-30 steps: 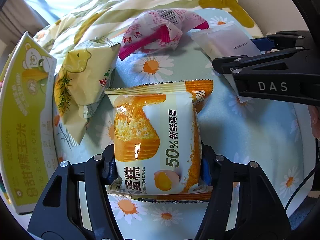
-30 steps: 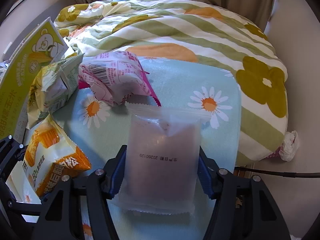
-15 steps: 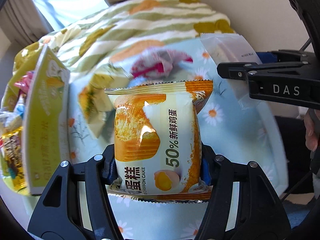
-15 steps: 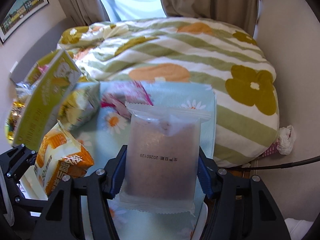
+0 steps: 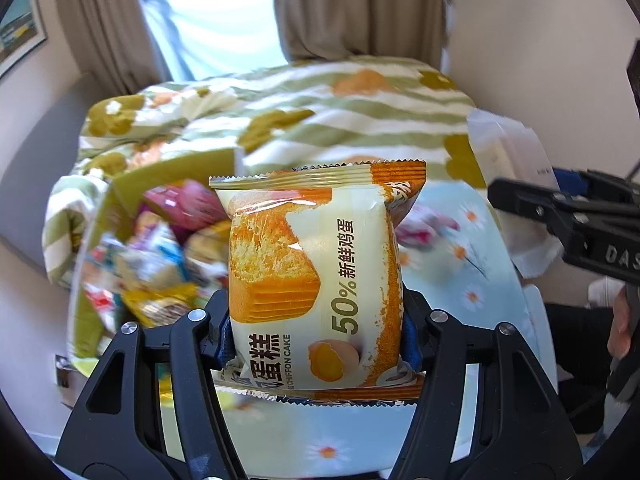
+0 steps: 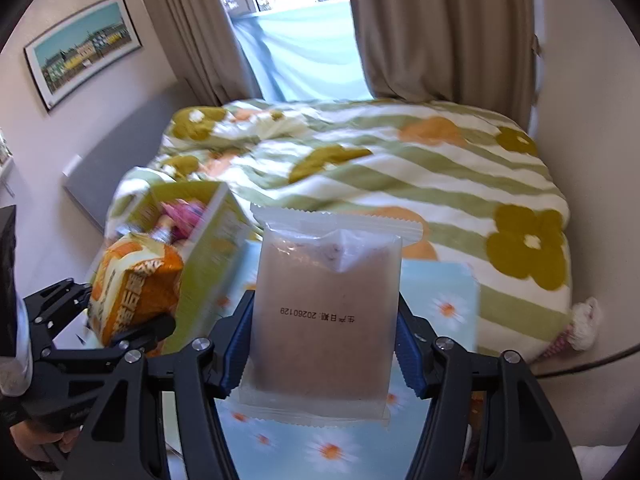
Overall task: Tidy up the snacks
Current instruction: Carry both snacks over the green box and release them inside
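Firstly, left wrist view: the left gripper is clamped on an upright orange chiffon cake packet, by which the pink packet on the daisy-print sheet is partly hidden. At left, a green box is seen filled with mixed snack packets, too blurred to be identified. At far right, the right gripper's fingers are cut off by the frame.

Right wrist view: the right gripper is clamped on a frosted packet with brownish contents that cannot be identified; a date is printed on it. The green box at left is partly hidden by the cake packet. The floral quilt is recorded beyond.
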{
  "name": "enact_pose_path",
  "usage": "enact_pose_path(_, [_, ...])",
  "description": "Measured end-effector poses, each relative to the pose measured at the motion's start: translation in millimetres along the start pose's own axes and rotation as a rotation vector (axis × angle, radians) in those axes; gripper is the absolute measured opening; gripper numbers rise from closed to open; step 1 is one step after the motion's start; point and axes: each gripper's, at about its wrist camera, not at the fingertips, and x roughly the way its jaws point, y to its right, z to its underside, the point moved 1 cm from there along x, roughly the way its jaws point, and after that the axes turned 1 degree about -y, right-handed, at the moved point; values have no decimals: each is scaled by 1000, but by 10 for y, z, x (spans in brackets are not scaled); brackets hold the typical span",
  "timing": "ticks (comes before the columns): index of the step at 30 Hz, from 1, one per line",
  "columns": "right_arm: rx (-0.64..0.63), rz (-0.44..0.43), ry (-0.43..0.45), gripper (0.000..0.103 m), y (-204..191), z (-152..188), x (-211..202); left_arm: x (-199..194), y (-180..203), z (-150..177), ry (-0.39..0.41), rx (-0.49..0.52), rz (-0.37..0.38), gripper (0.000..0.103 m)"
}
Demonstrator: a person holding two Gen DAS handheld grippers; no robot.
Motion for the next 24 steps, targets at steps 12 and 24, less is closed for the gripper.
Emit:
enact_pose_path(12, [7,-109,34,58,-1276,-638,470,109,-1528,-387,-2,-37,-52,58])
enact_pose_path(24, [51,-96,-47,58,-1967,-828,1172,947,-2418,-636,-120,-29,-6,59])
